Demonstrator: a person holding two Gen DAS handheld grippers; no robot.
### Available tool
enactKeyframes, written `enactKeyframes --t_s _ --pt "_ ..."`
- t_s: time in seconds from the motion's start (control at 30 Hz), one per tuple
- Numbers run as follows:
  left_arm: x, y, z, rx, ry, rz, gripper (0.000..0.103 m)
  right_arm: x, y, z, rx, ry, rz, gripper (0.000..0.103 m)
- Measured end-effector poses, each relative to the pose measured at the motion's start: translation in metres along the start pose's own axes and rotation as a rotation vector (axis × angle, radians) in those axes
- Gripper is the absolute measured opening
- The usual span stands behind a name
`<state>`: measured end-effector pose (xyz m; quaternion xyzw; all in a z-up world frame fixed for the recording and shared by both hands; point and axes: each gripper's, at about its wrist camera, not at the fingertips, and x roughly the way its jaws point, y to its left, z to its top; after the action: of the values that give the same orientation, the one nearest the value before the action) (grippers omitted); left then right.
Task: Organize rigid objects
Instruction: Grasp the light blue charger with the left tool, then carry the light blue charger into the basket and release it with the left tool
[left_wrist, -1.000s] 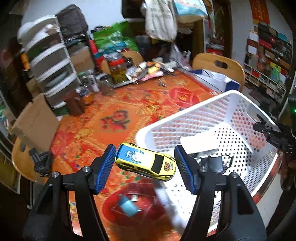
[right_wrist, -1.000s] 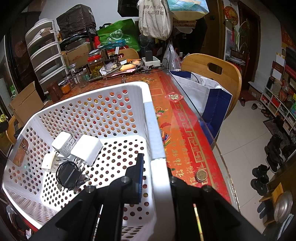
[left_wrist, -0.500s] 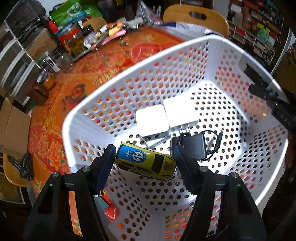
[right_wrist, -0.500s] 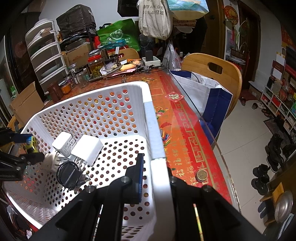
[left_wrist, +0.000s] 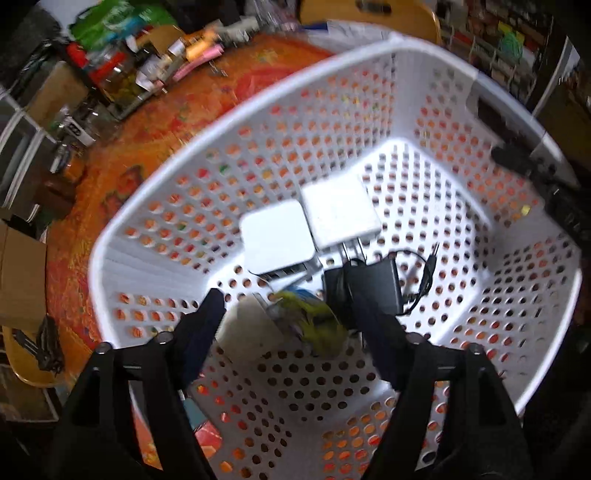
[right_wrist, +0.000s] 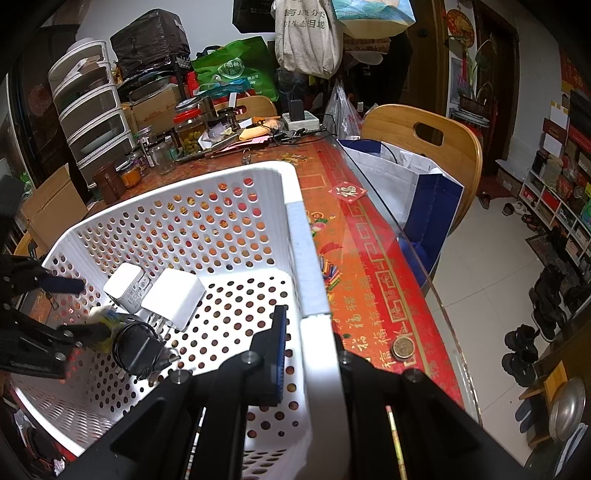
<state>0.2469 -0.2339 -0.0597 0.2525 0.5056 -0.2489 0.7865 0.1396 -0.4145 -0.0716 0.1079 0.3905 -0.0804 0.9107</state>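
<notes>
The yellow toy car (left_wrist: 314, 321) is blurred and loose inside the white perforated basket (left_wrist: 332, 110), just below my left gripper (left_wrist: 288, 317), whose jaws stand open over the basket. The car also shows in the right wrist view (right_wrist: 105, 319). Two white chargers (left_wrist: 277, 236) (left_wrist: 340, 210) and a black adapter with cord (left_wrist: 373, 288) lie on the basket floor. My right gripper (right_wrist: 310, 354) is shut on the basket's rim (right_wrist: 314, 332); the left gripper (right_wrist: 55, 310) appears at that view's left edge.
The basket stands on a red-orange patterned table (right_wrist: 369, 258). Jars and clutter (right_wrist: 184, 136) crowd the far end. A wooden chair (right_wrist: 424, 147) with a white-blue bag (right_wrist: 406, 184) is beside the table. A cardboard box (left_wrist: 18, 273) is at the left.
My left gripper moved over and down into the basket with the car, then its jaws opened and the car dropped free. The right gripper has kept hold of the rim.
</notes>
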Motion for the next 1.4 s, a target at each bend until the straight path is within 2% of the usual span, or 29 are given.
enactKeyframes --t_s 0.03,0.1,0.13,0.17,0.2,0.23,0.27,0.33,0.43,0.57,0.8,0.9,0.97,1.03,1.1,1.27,1.4 --pt "-0.007 0.007 -0.004 -0.02 -0.029 0.003 0.08 0.0 0.0 0.0 0.0 0.0 0.0 0.01" --pt "-0.026 0.027 -0.02 -0.086 -0.096 0.016 0.081 0.0 0.0 0.0 -0.001 0.0 0.0 0.01" --pt "-0.04 0.041 -0.034 -0.119 -0.151 -0.006 0.08 0.0 0.0 0.0 -0.001 0.001 0.0 0.01" --pt "-0.055 0.052 -0.049 -0.133 -0.209 -0.053 0.086 0.0 0.0 0.0 -0.004 0.004 0.001 0.01" --pt "-0.064 0.064 -0.062 -0.157 -0.219 -0.047 0.093 0.0 0.001 -0.001 -0.007 0.004 0.001 0.01" --pt "-0.072 0.077 -0.078 -0.195 -0.23 -0.006 0.099 0.0 0.001 -0.001 -0.008 0.004 -0.003 0.01" --pt "-0.083 0.092 -0.099 -0.25 -0.269 0.054 0.099 0.001 0.001 -0.001 -0.01 0.006 -0.008 0.01" --pt "-0.094 0.112 -0.129 -0.31 -0.312 0.07 0.102 0.001 0.001 0.0 -0.013 0.007 -0.013 0.01" --pt "-0.082 0.143 -0.164 -0.4 -0.286 0.065 0.103 0.001 0.0 0.0 -0.01 0.0 -0.007 0.01" --pt "-0.032 0.168 -0.184 -0.505 -0.178 0.074 0.102 0.001 -0.001 0.001 -0.004 -0.001 -0.006 0.01" --pt "0.015 0.146 -0.177 -0.473 -0.167 0.025 0.102 0.001 -0.001 0.001 0.004 0.009 -0.019 0.01" --pt "0.032 0.136 -0.173 -0.464 -0.141 0.035 0.082 0.001 -0.001 0.001 0.005 0.009 -0.019 0.01" --pt "0.038 0.135 -0.17 -0.468 -0.123 0.044 0.061 0.001 0.0 0.001 0.004 0.009 -0.019 0.01" --pt "0.045 0.136 -0.17 -0.475 -0.109 0.041 0.051 0.001 -0.001 0.001 0.003 0.009 -0.017 0.01" --pt "0.045 0.136 -0.171 -0.484 -0.123 0.043 0.037 0.001 -0.001 0.001 0.001 0.008 -0.017 0.01" --pt "0.039 0.143 -0.18 -0.508 -0.161 0.038 0.025 0.0 0.0 0.001 0.003 0.006 -0.016 0.01" --pt "0.028 0.152 -0.192 -0.531 -0.194 0.046 0.024 0.0 0.0 0.001 0.003 0.006 -0.015 0.01"
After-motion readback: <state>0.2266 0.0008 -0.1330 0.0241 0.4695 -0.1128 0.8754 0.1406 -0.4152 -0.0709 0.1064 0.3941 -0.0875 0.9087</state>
